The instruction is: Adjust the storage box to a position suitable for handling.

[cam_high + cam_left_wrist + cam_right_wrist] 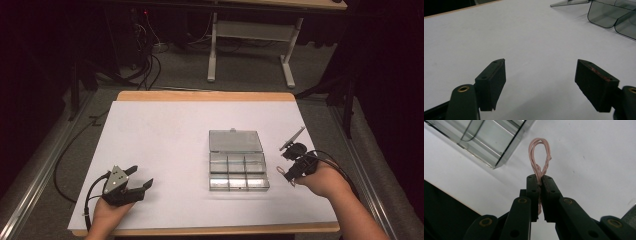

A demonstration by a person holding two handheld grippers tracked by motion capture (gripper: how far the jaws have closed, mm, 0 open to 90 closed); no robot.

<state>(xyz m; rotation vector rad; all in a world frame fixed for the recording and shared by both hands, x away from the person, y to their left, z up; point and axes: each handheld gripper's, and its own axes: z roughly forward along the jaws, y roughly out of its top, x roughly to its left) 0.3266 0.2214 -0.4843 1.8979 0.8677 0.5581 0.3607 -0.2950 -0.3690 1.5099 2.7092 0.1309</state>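
A clear plastic organiser box with its lid flat open lies on the white table; its corner shows in the right gripper view, its edge in the left gripper view. My right gripper is shut on a small loop of pale pink cord, held just right of the box; the same gripper and cord loop appear from above. My left gripper rests near the table's front left, jaws wide apart with nothing between its pads.
The box has several compartments, their contents not discernible. A wooden table edge runs along the far side. Beyond it stand a white table frame and cables on the floor.
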